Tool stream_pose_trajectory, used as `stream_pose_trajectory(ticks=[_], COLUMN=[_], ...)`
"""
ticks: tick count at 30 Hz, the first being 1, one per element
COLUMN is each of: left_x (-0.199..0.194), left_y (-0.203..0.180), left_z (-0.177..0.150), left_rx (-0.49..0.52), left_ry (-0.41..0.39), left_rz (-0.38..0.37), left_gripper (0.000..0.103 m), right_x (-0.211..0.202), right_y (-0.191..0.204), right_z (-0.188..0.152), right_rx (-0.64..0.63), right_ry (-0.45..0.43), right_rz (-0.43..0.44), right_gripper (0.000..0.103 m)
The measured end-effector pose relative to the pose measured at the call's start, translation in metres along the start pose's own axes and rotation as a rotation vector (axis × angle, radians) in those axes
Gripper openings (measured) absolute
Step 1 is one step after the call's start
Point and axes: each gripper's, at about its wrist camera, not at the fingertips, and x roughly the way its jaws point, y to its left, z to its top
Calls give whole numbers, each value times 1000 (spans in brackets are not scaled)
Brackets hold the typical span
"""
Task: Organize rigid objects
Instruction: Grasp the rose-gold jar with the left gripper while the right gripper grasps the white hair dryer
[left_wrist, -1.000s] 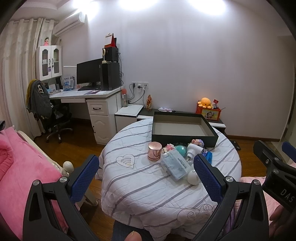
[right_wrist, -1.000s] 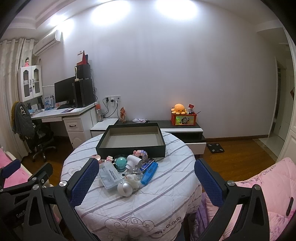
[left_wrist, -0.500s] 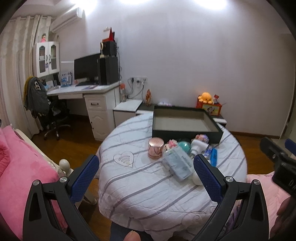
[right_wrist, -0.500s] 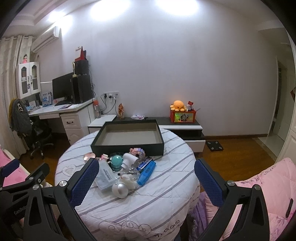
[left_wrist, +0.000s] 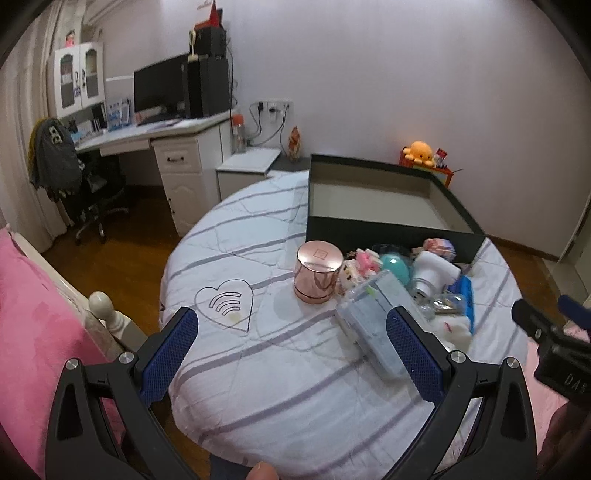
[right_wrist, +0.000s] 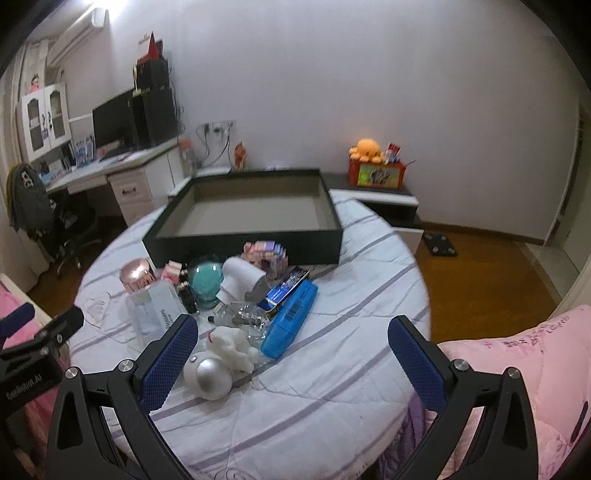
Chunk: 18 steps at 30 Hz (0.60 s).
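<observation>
A round table (left_wrist: 280, 373) with a striped white cloth holds an empty dark box (left_wrist: 373, 227) at the back; the box also shows in the right wrist view (right_wrist: 243, 240). In front of it lies a pile: a rose-gold tin (left_wrist: 317, 271), a clear plastic case (left_wrist: 373, 328), a teal ball (right_wrist: 205, 282), a white roll (right_wrist: 242, 277), a blue case (right_wrist: 291, 319), a white-and-silver toy (right_wrist: 210, 373). My left gripper (left_wrist: 293, 349) is open and empty above the near table edge. My right gripper (right_wrist: 293, 350) is open and empty, just short of the pile.
A pink bed (left_wrist: 33, 332) lies at the left with a white bedpost (left_wrist: 101, 302). A pink quilt (right_wrist: 517, 369) is at the right. A white desk (left_wrist: 155, 147), a monitor and an office chair (left_wrist: 88, 199) stand behind. A low cabinet carries an orange plush (right_wrist: 365, 149).
Both grippers have moved forward and down toward the table; the pile and box look nearer and larger. Both stay open and empty.
</observation>
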Motion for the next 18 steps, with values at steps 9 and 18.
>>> stream_pose_trajectory(ticks=[9, 18], left_x=[63, 104], left_y=[-5, -13], left_z=[17, 22], left_rx=[-47, -31], left_ry=[101, 174], left_rz=[-20, -37], left_gripper=[103, 103], right_x=[61, 100], right_y=[-3, 3], right_z=[12, 28], right_rx=[10, 23], right_ry=[102, 173], right_rz=[31, 147], right_gripper=[102, 94])
